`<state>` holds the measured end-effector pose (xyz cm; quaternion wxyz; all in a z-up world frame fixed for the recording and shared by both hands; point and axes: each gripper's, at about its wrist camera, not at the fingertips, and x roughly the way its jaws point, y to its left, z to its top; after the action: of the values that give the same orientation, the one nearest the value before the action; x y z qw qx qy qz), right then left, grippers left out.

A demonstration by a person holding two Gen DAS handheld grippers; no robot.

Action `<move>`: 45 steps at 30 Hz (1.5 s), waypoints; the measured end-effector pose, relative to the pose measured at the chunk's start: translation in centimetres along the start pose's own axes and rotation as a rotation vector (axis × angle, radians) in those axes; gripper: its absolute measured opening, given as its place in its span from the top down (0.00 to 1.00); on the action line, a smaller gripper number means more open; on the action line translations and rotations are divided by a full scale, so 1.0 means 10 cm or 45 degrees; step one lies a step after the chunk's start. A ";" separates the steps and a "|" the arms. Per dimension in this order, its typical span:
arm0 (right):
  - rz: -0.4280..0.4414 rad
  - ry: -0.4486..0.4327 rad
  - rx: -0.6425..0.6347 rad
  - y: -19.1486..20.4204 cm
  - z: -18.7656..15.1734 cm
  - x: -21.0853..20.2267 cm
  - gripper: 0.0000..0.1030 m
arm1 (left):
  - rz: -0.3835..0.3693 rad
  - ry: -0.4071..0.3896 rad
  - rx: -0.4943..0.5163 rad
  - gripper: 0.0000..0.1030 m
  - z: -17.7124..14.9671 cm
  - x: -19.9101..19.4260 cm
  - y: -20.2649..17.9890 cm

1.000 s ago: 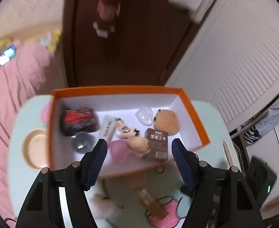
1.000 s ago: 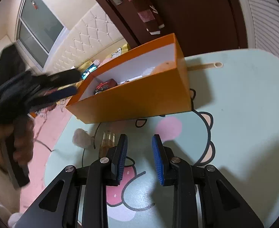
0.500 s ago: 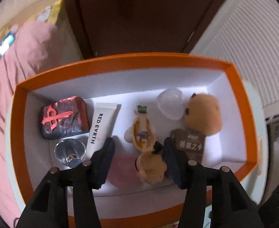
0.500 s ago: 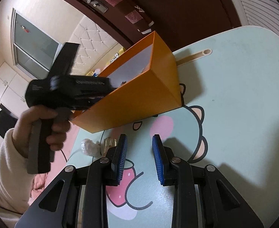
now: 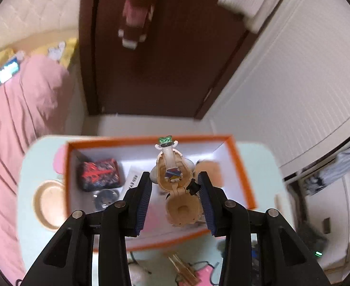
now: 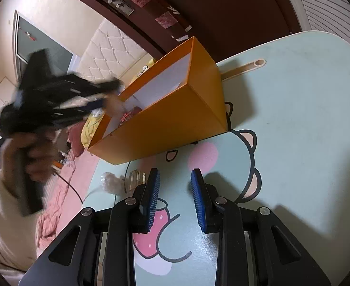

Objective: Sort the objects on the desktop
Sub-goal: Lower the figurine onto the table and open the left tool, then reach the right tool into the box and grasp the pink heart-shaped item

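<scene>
The left gripper [image 5: 175,197] hangs above the orange box [image 5: 242,176], its fingers [image 5: 143,197] closing around a tan clamshell toy figurine [image 5: 175,181] with a green-capped head. The toy sits between them and looks lifted clear of the box floor, though contact on the left side is hard to confirm.

Inside the box lie a dark pouch with red markings [image 5: 99,174], a white tube [image 5: 133,178], a small round clear item [image 5: 105,196] and a tan plush [image 5: 209,169], so much of the sorting appears done.

On the mint cartoon-printed surface [image 6: 294,109], a fluffy pale ball [image 6: 110,182] and a small amber glass bottle [image 6: 136,176] are outside the box, likely still to be handled.

The right gripper [image 6: 175,197] hovers low over the surface, fingers [image 6: 198,195] narrowly apart with nothing between them.
</scene>
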<state>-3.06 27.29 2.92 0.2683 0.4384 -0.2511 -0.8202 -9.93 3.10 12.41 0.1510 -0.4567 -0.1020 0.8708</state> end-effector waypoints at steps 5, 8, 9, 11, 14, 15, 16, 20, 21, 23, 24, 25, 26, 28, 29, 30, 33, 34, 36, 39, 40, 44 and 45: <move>-0.010 -0.004 -0.008 0.01 0.00 0.04 0.72 | -0.001 -0.085 -0.012 0.63 -0.23 -0.48 0.16; -0.013 -0.006 -0.013 0.01 0.00 0.06 0.72 | 0.042 -0.072 -0.068 0.63 -0.52 -0.57 0.37; -0.014 -0.005 -0.012 0.00 0.01 0.08 0.72 | 0.058 -0.059 -0.090 0.63 -0.61 -0.55 0.46; -0.022 -0.011 -0.016 0.00 0.01 0.09 0.72 | 0.100 -0.042 -0.102 0.63 -0.74 -0.45 0.65; -0.038 -0.025 -0.037 0.02 0.01 0.10 0.72 | 0.162 -0.017 -0.120 0.63 -1.02 -0.32 0.85; -0.046 -0.026 -0.043 0.02 0.01 0.11 0.72 | 0.180 -0.009 -0.130 0.63 -1.11 -0.28 0.91; -0.059 -0.024 -0.051 0.03 0.01 0.12 0.72 | 0.180 -0.002 -0.145 0.63 -1.17 -0.24 0.97; -0.094 -0.022 -0.079 0.06 0.00 0.15 0.72 | 0.181 -0.001 -0.166 0.63 -1.32 -0.11 1.07; -0.099 -0.024 -0.086 0.07 0.00 0.16 0.72 | 0.181 -0.003 -0.160 0.63 -1.34 -0.10 1.06; -0.105 -0.027 -0.091 0.08 0.00 0.17 0.72 | 0.179 -0.006 -0.147 0.63 -1.36 -0.05 1.06; -0.106 -0.029 -0.089 0.08 0.00 0.18 0.72 | 0.175 -0.018 -0.139 0.63 -1.37 -0.05 1.05; -0.105 -0.029 -0.089 0.08 0.00 0.18 0.72 | 0.171 -0.032 -0.131 0.62 -1.39 -0.05 1.04; -0.105 -0.029 -0.091 0.08 0.00 0.19 0.72 | 0.166 -0.046 -0.122 0.55 -1.40 -0.05 1.03; -0.111 -0.031 -0.099 0.08 -0.01 0.18 0.72 | 0.160 -0.089 -0.090 0.42 -1.45 -0.06 0.99; -0.117 -0.031 -0.106 0.09 -0.02 0.18 0.72 | 0.159 -0.120 -0.063 0.38 -1.47 -0.07 0.95; -0.124 -0.033 -0.113 0.10 -0.02 0.18 0.72 | 0.162 -0.143 -0.035 0.37 -1.50 -0.07 0.93; -0.137 -0.032 -0.122 0.11 -0.03 0.18 0.72 | 0.168 -0.203 0.018 0.28 -1.59 -0.10 0.88; -0.140 -0.031 -0.122 0.11 -0.03 0.17 0.72 | 0.163 -0.223 0.017 0.26 -1.62 -0.11 0.88; -0.155 -0.038 -0.130 0.13 -0.03 0.14 0.72 | 0.138 -0.263 -0.015 0.19 -1.68 -0.13 0.94; -0.184 -0.074 -0.192 0.26 0.00 0.03 0.72 | 0.089 -0.298 -0.068 0.18 -1.71 -0.16 1.04; -0.182 -0.072 -0.239 0.38 0.05 -0.01 0.72 | 0.075 -0.296 -0.093 0.18 -1.70 -0.16 1.08; -0.157 0.010 -0.454 0.91 0.44 -0.01 0.72 | 0.043 -0.300 -0.143 0.18 -1.70 -0.15 1.15; -0.150 0.037 -0.508 1.04 0.54 0.01 0.70 | 0.043 -0.302 -0.143 0.18 -1.70 -0.14 1.15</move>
<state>-5.43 20.58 12.29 0.3051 0.4024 -0.0536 -0.8615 2.92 -7.42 0.33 0.0975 -0.3598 -0.1602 0.9140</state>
